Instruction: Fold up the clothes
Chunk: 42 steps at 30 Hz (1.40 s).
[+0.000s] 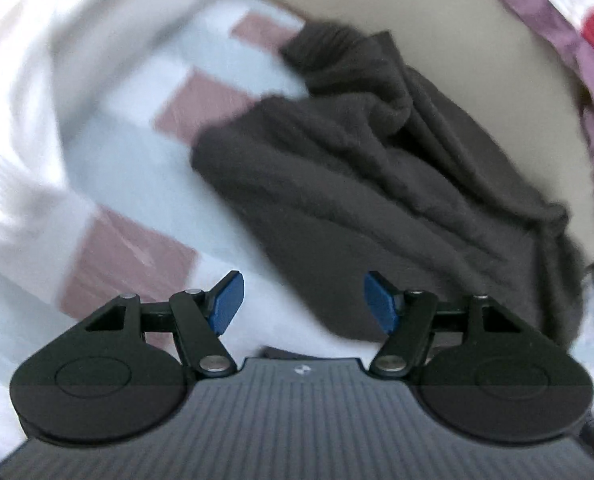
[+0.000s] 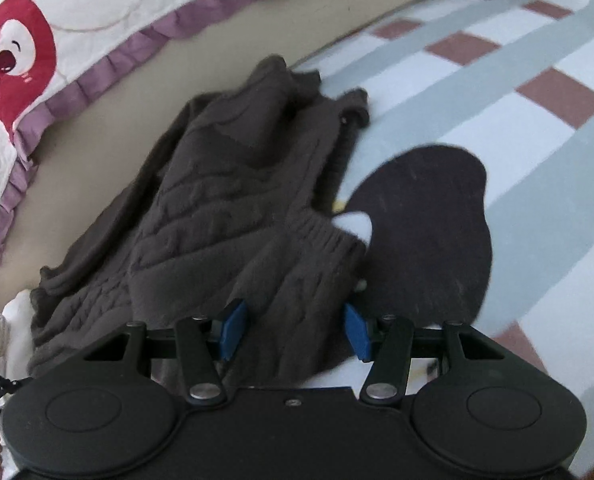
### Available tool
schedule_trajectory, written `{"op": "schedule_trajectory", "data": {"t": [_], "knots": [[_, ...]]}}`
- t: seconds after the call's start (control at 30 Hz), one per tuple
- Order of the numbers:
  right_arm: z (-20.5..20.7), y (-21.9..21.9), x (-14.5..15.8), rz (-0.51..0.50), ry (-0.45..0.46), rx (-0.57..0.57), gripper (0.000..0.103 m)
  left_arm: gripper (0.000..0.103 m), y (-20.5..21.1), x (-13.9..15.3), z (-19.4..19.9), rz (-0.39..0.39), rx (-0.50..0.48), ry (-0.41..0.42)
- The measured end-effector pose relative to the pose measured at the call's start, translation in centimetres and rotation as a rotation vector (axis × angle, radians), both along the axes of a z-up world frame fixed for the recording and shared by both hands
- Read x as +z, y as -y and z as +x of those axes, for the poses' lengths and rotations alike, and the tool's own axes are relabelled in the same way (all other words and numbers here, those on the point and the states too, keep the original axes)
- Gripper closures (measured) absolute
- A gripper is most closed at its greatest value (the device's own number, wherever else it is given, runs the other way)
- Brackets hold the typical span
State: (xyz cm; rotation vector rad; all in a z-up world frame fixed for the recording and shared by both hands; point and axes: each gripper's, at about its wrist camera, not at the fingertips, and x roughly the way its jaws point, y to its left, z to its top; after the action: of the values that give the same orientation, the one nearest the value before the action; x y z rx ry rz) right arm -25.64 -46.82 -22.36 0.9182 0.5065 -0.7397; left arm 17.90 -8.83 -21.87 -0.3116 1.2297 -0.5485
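A dark brown knitted sweater (image 2: 225, 216) lies crumpled on a checked bed sheet (image 2: 497, 128). It also shows in the left wrist view (image 1: 369, 184), bunched and blurred. My right gripper (image 2: 293, 330) is open, its blue pads on either side of a fold at the sweater's near edge. My left gripper (image 1: 303, 300) is open and empty, over the sheet (image 1: 137, 184) just in front of the sweater's near edge. A ribbed cuff (image 2: 329, 236) lies near the right gripper.
A dark oval patch (image 2: 429, 232) lies on the sheet right of the sweater. A quilt with a purple ruffle and red cartoon print (image 2: 25, 56) lies behind, past a beige strip (image 2: 109, 128). White cloth (image 1: 29, 80) fills the left of the left wrist view.
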Motion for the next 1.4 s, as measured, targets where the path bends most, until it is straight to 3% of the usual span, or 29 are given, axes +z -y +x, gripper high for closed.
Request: {"op": "schedule_trajectory", "data": {"t": [0.1,0.17,0.23,0.27,0.3,0.33,0.4,0.47,0.53,0.57,0.63,0.73,0.83,0.93,1.03,1.07,1.1,1.17,1.27,1.33,1.4], "knots": [[0.4,1.0,-0.2,-0.011,0.043,-0.037,0.045,0.031,0.2,0.2,0.5,-0.045,0.064,0.037],[1.2,1.7,-0.2,-0.026,0.039,-0.019,0.085,0.026,1.0,0.3,0.9,-0.02,0.073,0.098],[1.8,1.9,0.5,-0.072,0.006,-0.005,0.089,0.031,2.0,0.1,1.1,0.015,0.058,0.164],[1.6,1.4,1.6,-0.12,0.027,-0.015,0.089,0.068,2.6,0.2,1.0,0.028,0.019,0.194],[1.1,1.1,2.9,-0.155,0.052,-0.033,0.09,0.095,3.0,1.0,0.4,0.025,-0.04,0.228],[0.5,0.8,4.2,-0.188,0.077,-0.051,0.091,0.095,3.4,1.9,-0.2,0.019,-0.101,0.263],[-1.4,0.4,7.4,-0.24,0.119,-0.106,0.092,0.095,2.2,4.8,-2.2,-0.033,-0.134,0.347],[-3.8,-0.2,10.6,-0.277,0.142,-0.176,0.093,0.095,0.3,7.5,-4.5,-0.088,-0.133,0.417],[-6.2,-0.9,13.5,-0.305,0.147,-0.245,0.093,0.095,-1.3,8.7,-6.9,-0.095,-0.117,0.454],[-6.7,-1.2,14.1,-0.331,0.091,-0.237,0.093,0.095,-2.1,9.1,-8.1,-0.096,-0.108,0.472],[-7.6,-1.8,14.8,-0.381,-0.026,-0.22,0.094,0.095,-2.5,7.7,-9.4,-0.012,-0.108,0.431],[-7.3,-1.6,11.0,-0.399,-0.284,-0.19,0.094,0.095,-1.8,5.0,-9.6,0.141,-0.132,0.318],[-7.1,-1.2,6.7,-0.339,-0.378,-0.189,0.094,0.095,-2.4,5.6,-9.0,0.08,-0.085,0.313],[-6.6,-1.0,4.8,-0.306,-0.39,-0.188,0.094,0.095,-2.5,6.9,-9.4,0.076,-0.072,0.416],[-6.8,-1.0,6.4,-0.361,-0.337,-0.143,0.094,0.096,-2.8,9.4,-11.1,0.112,-0.119,0.575],[-7.1,-1.1,7.4,-0.394,-0.278,-0.117,0.094,0.096,-3.3,10.5,-11.7,0.109,-0.119,0.61],[-7.7,-1.2,8.8,-0.419,-0.232,-0.105,0.094,0.096,-3.9,11.1,-12.0,0.101,-0.107,0.61],[-8.1,-1.1,10.5,-0.46,-0.261,-0.077,0.094,0.096,-4.6,10.6,-12.0,0.117,-0.074,0.569],[-8.0,-0.7,10.2,-0.487,-0.353,-0.05,0.094,0.095,-3.7,7.7,-11.5,0.282,-0.09,0.484],[-7.9,0.1,8.5,-0.403,-0.364,-0.08,0.094,0.095,-3.3,7.6,-11.4,0.283,-0.124,0.451],[-7.9,0.8,7.2,-0.314,-0.35,-0.11,0.094,0.091,-3.0,8.3,-12.0,0.29,-0.135,0.489]]}}
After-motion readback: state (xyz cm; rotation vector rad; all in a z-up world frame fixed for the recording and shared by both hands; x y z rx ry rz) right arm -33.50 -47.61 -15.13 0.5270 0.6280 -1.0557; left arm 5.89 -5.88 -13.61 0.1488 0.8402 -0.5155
